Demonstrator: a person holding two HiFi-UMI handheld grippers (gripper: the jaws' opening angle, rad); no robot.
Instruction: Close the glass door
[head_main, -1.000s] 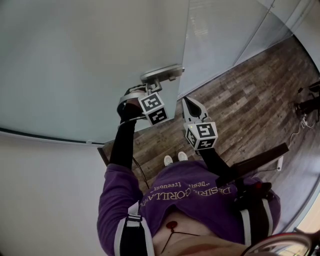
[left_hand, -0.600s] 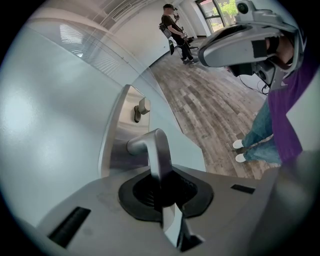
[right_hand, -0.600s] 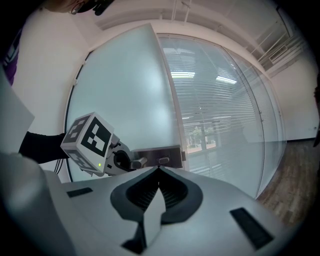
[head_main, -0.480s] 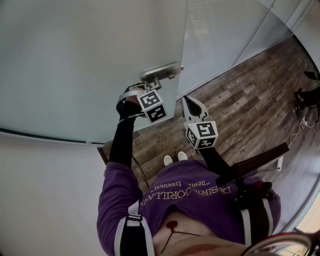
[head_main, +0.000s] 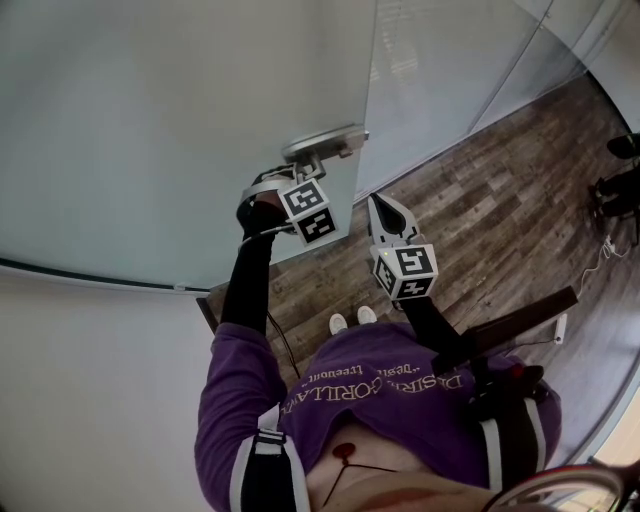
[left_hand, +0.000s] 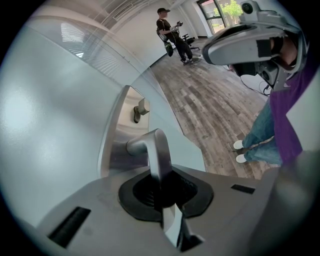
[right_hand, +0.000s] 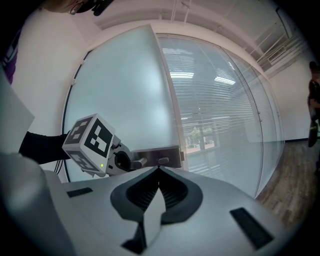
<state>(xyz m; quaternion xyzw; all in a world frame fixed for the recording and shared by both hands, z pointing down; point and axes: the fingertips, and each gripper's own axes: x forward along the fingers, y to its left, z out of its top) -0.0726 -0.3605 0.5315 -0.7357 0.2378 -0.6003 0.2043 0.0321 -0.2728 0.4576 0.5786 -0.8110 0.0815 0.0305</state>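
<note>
The frosted glass door (head_main: 170, 120) fills the upper left of the head view, with a steel handle plate (head_main: 325, 143) near its free edge. My left gripper (head_main: 302, 172) reaches up to that plate from below. In the left gripper view the lever handle (left_hand: 156, 150) curves down from the plate (left_hand: 117, 135) into my left gripper (left_hand: 161, 186), which is shut on it. My right gripper (head_main: 373, 203) hangs apart from the door, just right of its edge, shut with nothing in it. From the right gripper (right_hand: 159, 171) view I see the plate (right_hand: 159, 158) and the left gripper's marker cube (right_hand: 90, 142).
A glass wall with blinds (right_hand: 220, 110) runs on right of the door edge. Wood-plank floor (head_main: 480, 200) lies below. A thumb-turn lock (left_hand: 139, 110) sits on the plate above the lever. Another person (left_hand: 172, 32) stands far down the room. A wheeled stand (head_main: 615, 190) is at the right edge.
</note>
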